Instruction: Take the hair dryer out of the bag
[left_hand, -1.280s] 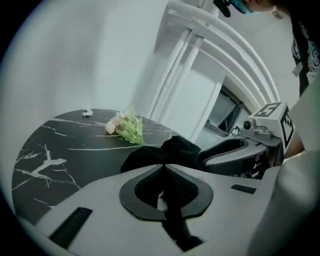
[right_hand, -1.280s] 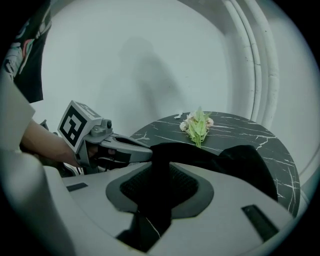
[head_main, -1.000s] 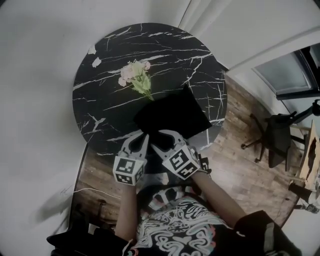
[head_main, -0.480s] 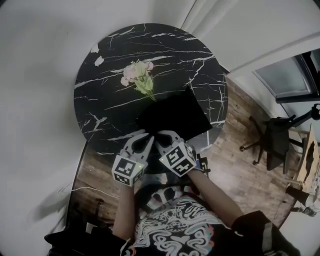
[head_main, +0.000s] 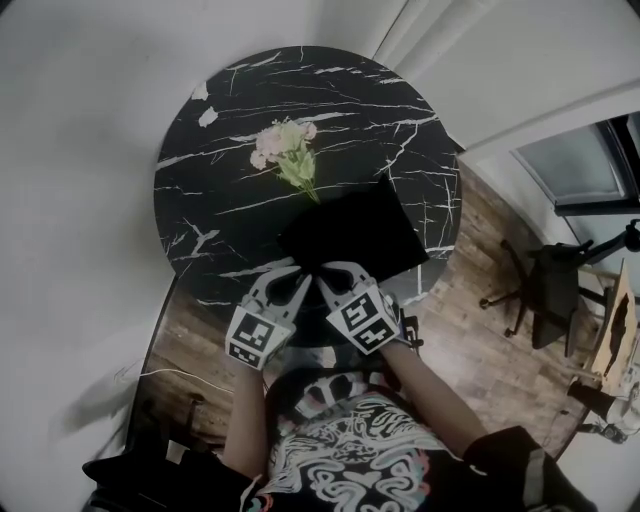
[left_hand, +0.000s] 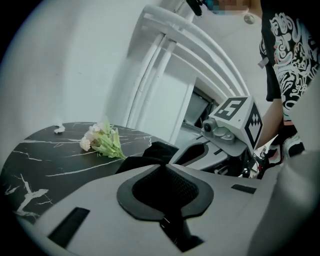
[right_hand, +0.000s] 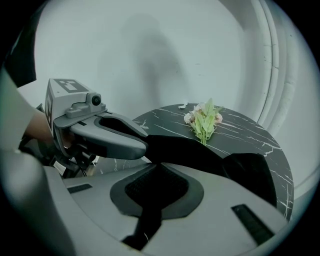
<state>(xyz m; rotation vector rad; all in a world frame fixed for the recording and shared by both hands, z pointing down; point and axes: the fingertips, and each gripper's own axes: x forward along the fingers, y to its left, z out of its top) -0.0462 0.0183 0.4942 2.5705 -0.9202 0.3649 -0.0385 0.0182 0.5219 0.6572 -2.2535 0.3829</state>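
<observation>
Just starting: pinching near edge of flat black fabric bag (head_main: 355, 235) on round black marble counter (head_main: 230, 130) with left hand-held gripper (head_main: 283, 277) and right hand-held gripper (head_main: 325, 275), both clenched. No hair dryer visible, presumably still inside; extraction left.

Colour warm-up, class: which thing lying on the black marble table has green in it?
The flower bouquet: green leaves under pale pink blooms. The bag beside it is plain black, the small scraps white.

bag (head_main: 352, 235) on the table (head_main: 215, 200), flowers (head_main: 288, 150) behind it. at its near edge, left gripper (head_main: 292, 275) beside right gripper (head_main: 324, 272).
</observation>
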